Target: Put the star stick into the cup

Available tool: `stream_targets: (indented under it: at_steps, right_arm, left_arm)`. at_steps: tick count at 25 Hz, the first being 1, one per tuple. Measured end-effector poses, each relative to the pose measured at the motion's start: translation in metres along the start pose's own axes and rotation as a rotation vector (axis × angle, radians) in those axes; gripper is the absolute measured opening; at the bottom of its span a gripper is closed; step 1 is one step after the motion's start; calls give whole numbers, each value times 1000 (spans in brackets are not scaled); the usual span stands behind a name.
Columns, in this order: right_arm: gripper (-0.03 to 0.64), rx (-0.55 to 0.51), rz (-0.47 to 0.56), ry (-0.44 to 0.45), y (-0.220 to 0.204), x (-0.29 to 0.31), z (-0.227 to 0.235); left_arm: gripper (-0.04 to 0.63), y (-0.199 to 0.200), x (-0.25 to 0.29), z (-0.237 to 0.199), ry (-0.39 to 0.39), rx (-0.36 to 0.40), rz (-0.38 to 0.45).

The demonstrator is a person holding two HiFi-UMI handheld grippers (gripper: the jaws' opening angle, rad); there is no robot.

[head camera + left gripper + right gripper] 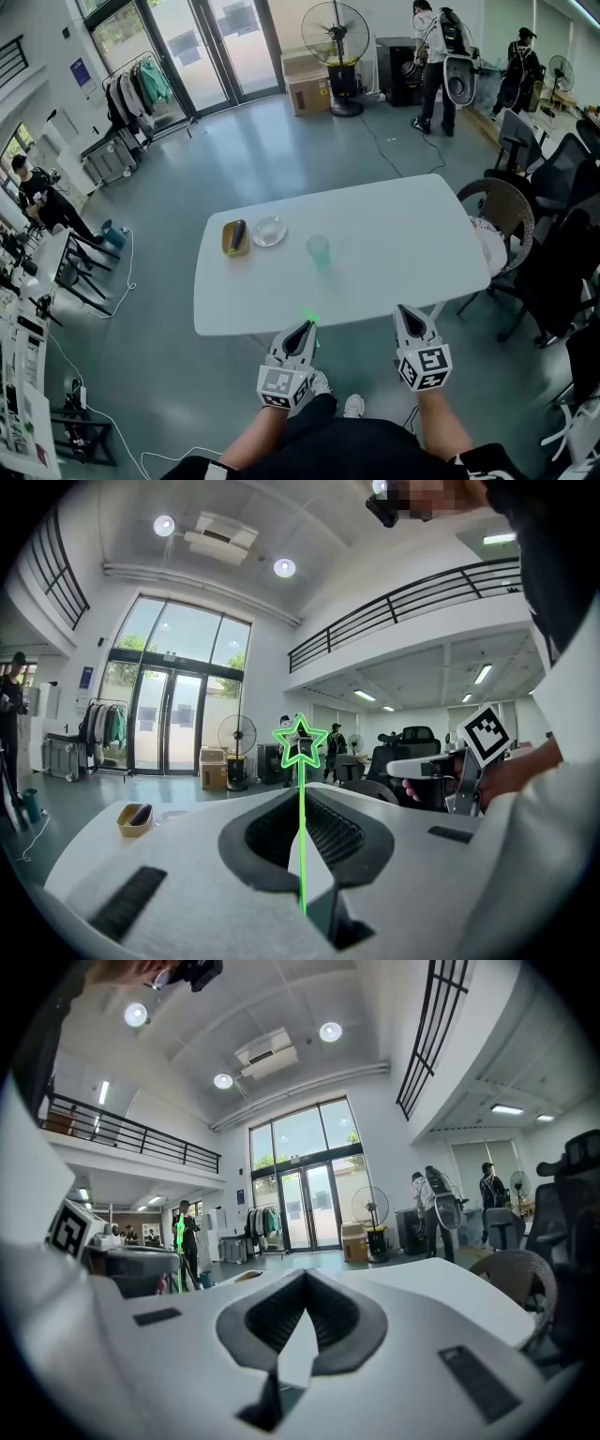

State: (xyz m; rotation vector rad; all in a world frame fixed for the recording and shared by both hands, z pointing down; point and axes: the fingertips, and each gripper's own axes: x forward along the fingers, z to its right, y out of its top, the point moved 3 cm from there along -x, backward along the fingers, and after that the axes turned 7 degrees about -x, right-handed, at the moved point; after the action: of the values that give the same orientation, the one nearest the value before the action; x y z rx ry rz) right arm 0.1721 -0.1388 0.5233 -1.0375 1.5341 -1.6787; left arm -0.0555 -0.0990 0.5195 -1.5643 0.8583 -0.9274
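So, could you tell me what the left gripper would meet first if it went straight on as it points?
Probably the translucent green cup: the left gripper, shut on the thin green star-tipped stick, points across the white table towards it, though its height is unclear.

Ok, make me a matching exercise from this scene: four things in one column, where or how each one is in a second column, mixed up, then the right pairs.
Things
1. star stick
2. cup
3. yellow tray
4. right gripper

Place or state
A. shut, with nothing between its jaws
B. holds a dark object, towards the left end of the table
C. clamped between the jaws of the left gripper
D. stands upright near the middle of the table

Pairs: 1-C, 2-D, 3-B, 4-A
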Motion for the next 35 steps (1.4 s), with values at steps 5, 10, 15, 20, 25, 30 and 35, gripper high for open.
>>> stream_targets:
  at_steps: [5,10,15,20,25,30,35]
  right_arm:
    - [5,-14,-7,19,3,29,6]
    - [5,-52,-36,38,8,63,0]
    - [5,-66,-39,41,17,110,4]
    - [5,-92,-44,50,31,156,-3]
    - [5,-111,-59,56,41,190,-3]
    - [5,-149,-79,71,48,222,-13]
    - [5,-156,-81,60,53,244,-24]
  left_arm:
    - [30,6,25,-15,-6,-2,11]
    - [30,13,40,-45,-15,-15,17]
    - [30,19,66,-86,-13,-28,10]
    - [29,30,94,-126,-31,-26,13]
    - [30,41,125,-147,-63,-20,16]
    - [31,49,142,-172,-97,-10,20]
    - [29,53,150,-191,-135,-6,28]
